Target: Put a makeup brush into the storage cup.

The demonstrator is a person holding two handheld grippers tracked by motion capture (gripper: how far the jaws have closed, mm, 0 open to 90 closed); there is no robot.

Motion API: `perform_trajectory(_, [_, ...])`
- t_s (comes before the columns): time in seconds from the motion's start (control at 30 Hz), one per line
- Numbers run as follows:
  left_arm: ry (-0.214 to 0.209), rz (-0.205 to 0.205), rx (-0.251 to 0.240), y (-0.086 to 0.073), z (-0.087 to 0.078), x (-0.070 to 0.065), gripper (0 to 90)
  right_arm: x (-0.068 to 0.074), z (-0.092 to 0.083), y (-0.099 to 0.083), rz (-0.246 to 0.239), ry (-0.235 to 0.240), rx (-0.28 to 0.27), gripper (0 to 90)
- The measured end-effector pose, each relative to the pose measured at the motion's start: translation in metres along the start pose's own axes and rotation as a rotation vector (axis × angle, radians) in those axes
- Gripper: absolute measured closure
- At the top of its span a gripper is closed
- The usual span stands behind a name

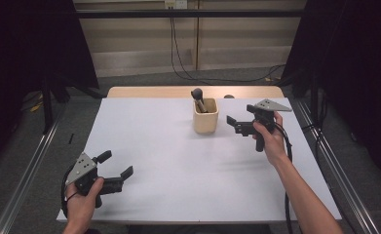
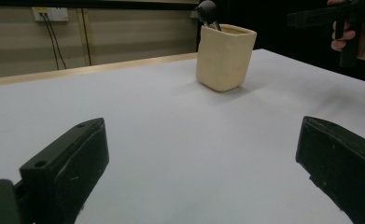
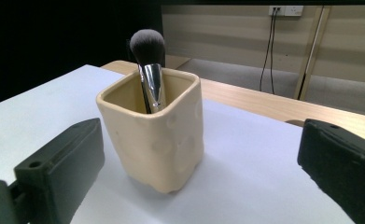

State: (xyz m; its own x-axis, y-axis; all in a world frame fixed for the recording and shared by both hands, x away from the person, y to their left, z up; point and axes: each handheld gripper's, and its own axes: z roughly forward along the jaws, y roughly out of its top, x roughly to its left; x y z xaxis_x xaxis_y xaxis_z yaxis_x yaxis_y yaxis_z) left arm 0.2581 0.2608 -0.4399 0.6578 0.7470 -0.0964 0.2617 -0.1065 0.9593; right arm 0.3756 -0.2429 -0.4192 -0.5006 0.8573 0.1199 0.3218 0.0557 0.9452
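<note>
Standing in the cream cup (image 1: pixel 205 117), the brush (image 3: pixel 150 67) looks placed; right hand-held gripper (image 1: pixel 238 125) beside it, jaws apart; left hand-held gripper (image 1: pixel 116 166) apart too, idle on the bench (image 1: pixel 168 161)

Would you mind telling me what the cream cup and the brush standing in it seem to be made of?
Cup: probably matte glazed ceramic, judging by its thick rim and dimpled, uneven walls. Brush: soft dark bristles, likely synthetic, above a shiny metal ferrule; its handle is hidden inside the cup.
</note>
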Motion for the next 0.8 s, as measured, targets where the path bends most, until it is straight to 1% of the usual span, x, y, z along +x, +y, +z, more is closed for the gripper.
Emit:
perform_trajectory(0.1, [0.002,-0.002,0.002,0.0,0.0,0.0,2.6,0.0,-0.007,-0.003,-0.012,-0.021,-0.008,0.0])
perform_trajectory(0.23, [-0.001,0.0,0.0,0.0,0.0,-0.001,2.6,0.0,-0.017,-0.006,-0.005,-0.03,-0.017,0.0])
perform_trajectory(0.3, [-0.001,-0.001,-0.001,0.0,0.0,-0.001,2.6,-0.001,-0.021,-0.008,0.014,-0.026,-0.018,0.1])
perform_trajectory(0.33, [0.0,-0.004,-0.003,0.0,0.0,-0.001,2.6,-0.001,-0.023,-0.009,0.005,-0.028,-0.014,0.1])
perform_trajectory(0.37, [0.0,-0.003,-0.003,0.0,0.0,-0.001,2.6,-0.001,-0.025,-0.01,-0.011,-0.041,-0.009,0.1])
perform_trajectory(0.4, [0.001,-0.004,-0.003,0.0,0.0,-0.001,2.6,0.0,-0.027,-0.011,-0.016,-0.048,-0.009,0.2])
perform_trajectory(0.43, [0.001,-0.004,-0.003,0.0,0.0,-0.001,2.6,0.0,-0.03,-0.013,0.001,-0.043,-0.012,0.2])
perform_trajectory(0.47, [0.001,-0.004,-0.003,0.0,0.0,-0.001,2.6,-0.001,-0.032,-0.014,0.008,-0.039,-0.009,0.2])
perform_trajectory(0.53, [-0.001,-0.002,-0.004,0.001,0.0,-0.001,2.6,0.0,-0.038,-0.017,0.006,-0.051,-0.014,0.3])
perform_trajectory(0.67, [-0.001,-0.002,-0.009,0.001,-0.001,-0.001,2.6,0.0,-0.049,-0.024,0.008,-0.052,-0.007,0.3])
perform_trajectory(0.73, [0.0,0.002,-0.009,0.002,-0.001,-0.002,2.6,-0.001,-0.054,-0.026,0.026,-0.04,-0.004,0.3])
perform_trajectory(0.8, [-0.003,0.006,-0.009,0.002,-0.001,-0.002,2.6,-0.001,-0.059,-0.028,0.015,-0.056,-0.001,0.3])
